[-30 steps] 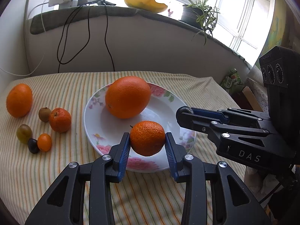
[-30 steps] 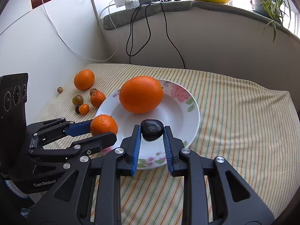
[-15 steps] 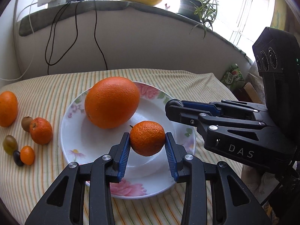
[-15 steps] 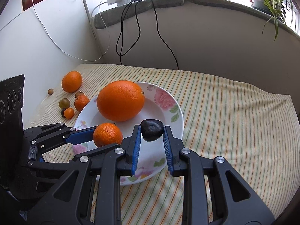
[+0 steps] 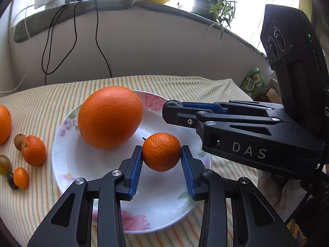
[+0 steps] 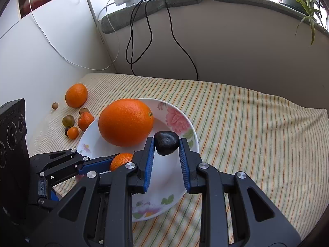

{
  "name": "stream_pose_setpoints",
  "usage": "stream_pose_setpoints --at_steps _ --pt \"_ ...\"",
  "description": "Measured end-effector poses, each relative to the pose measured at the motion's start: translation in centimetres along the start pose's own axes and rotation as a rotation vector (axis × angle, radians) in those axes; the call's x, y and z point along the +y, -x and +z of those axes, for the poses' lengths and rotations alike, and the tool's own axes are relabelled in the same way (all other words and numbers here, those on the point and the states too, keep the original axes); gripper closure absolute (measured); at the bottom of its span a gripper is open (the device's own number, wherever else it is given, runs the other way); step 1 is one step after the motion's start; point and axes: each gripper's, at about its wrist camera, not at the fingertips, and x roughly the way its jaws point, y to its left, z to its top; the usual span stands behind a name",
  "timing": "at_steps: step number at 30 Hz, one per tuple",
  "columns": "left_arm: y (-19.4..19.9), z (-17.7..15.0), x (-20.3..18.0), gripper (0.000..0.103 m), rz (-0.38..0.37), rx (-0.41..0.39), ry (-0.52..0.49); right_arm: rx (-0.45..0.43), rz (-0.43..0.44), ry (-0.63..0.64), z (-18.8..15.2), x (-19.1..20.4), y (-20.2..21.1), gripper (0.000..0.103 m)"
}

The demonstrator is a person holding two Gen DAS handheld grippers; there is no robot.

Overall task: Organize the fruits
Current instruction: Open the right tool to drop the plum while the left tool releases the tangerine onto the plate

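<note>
A: Listing the held items first: left tongs (image 5: 161,160) clenched on a small mandarin (image 5: 161,152), carried above the floral plate (image 5: 61,164); right tongs (image 6: 166,154) clenched on a dark fruit (image 6: 166,143), also over the plate's bowl.

B: Items already placed?

A: One large orange (image 5: 110,116), resting on the plate, just beside the mandarin. Unsorted stock lies on the striped counter (image 6: 246,123) left of the plate: another orange (image 6: 76,95), a small mandarin-like fruit (image 6: 85,120), a kumquat (image 6: 72,132), and several greenish and brown small fruits.

B: Step in hand?

A: Delivery of both pieces to the plate, judged near completion; neither fruit appears to touch the china yet.

B: Next move calls for?

A: Probably lowering each fruit onto bare china clear of the large orange, then releasing gently, since round fruit may roll toward the rim.
</note>
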Motion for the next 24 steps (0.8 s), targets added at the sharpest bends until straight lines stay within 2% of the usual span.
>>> stream_pose_setpoints --at_steps 3,4,5,6,13,16,24 --pt "-0.2 -0.1 -0.1 0.065 0.007 0.011 -0.001 0.001 -0.011 0.0 0.1 0.0 -0.1 0.072" --pt "-0.1 -0.1 -0.1 0.052 0.009 0.008 0.002 -0.001 -0.014 -0.002 0.1 -0.1 -0.1 0.057" --pt "0.0 -0.1 0.1 0.044 0.01 -0.002 0.008 -0.01 -0.016 -0.004 0.1 -0.1 0.1 0.042" --pt "0.2 -0.1 0.2 0.044 0.009 -0.009 0.014 -0.021 -0.017 -0.004 0.1 -0.1 0.3 0.038" --pt "1.1 -0.3 0.6 0.044 0.008 -0.021 0.024 -0.049 -0.012 -0.032 0.4 -0.4 1.3 0.038" --pt "1.5 -0.5 0.6 0.044 0.01 -0.024 0.023 -0.058 -0.012 -0.04 0.5 -0.3 1.7 0.033" --pt "3.1 -0.6 0.5 0.044 0.018 -0.049 0.021 -0.073 -0.015 -0.032 0.3 0.7 3.0 0.03"
